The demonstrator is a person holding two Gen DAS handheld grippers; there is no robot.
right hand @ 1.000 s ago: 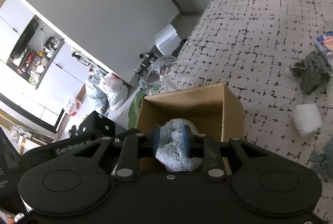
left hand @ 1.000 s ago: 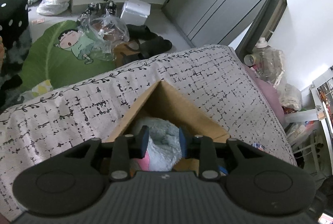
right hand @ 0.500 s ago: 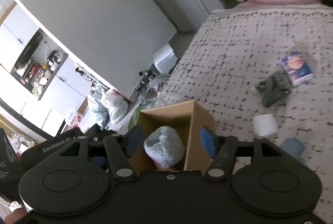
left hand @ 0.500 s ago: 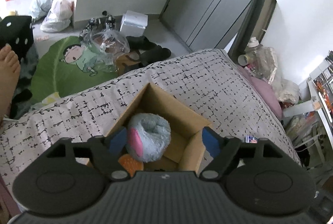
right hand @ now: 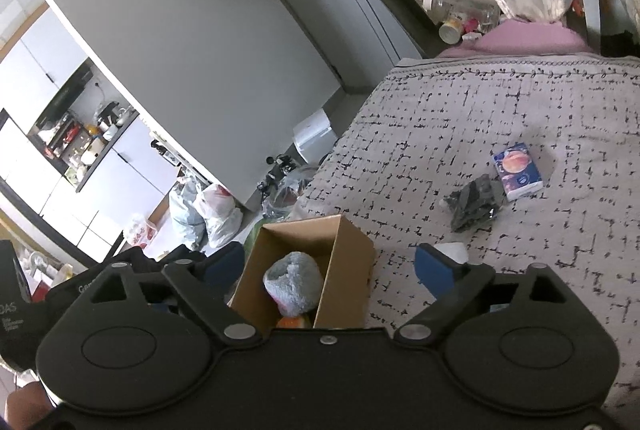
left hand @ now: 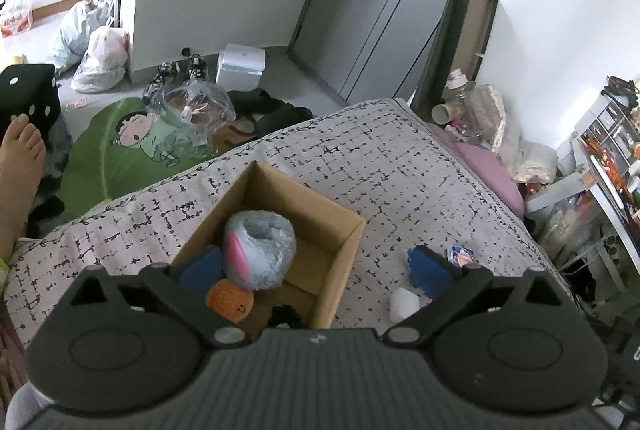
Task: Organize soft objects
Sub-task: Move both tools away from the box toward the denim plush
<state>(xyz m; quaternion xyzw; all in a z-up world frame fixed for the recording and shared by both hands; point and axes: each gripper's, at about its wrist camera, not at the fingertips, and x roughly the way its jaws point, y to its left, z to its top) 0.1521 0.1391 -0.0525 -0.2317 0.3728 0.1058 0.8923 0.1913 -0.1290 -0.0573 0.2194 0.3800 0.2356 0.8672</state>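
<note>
We hold both grippers above the bed (left hand: 400, 166), each with its fingers spread wide and holding nothing. Below the left gripper (left hand: 316, 268) sits the open box (left hand: 348, 254), and in it lies the grey plush (left hand: 260, 250) with a pink patch on its side, resting against an orange ball (left hand: 230, 300); a small black thing (left hand: 286, 314) lies on the box floor beside them. The right gripper (right hand: 330, 266) also looks down into the box (right hand: 348, 262), where the plush (right hand: 294, 280) shows above a bit of orange. On the bedcover, outside the box, we see a white wad (left hand: 404, 304), a dark cloth (right hand: 474, 204) and just beside it a small carton (right hand: 518, 170).
</note>
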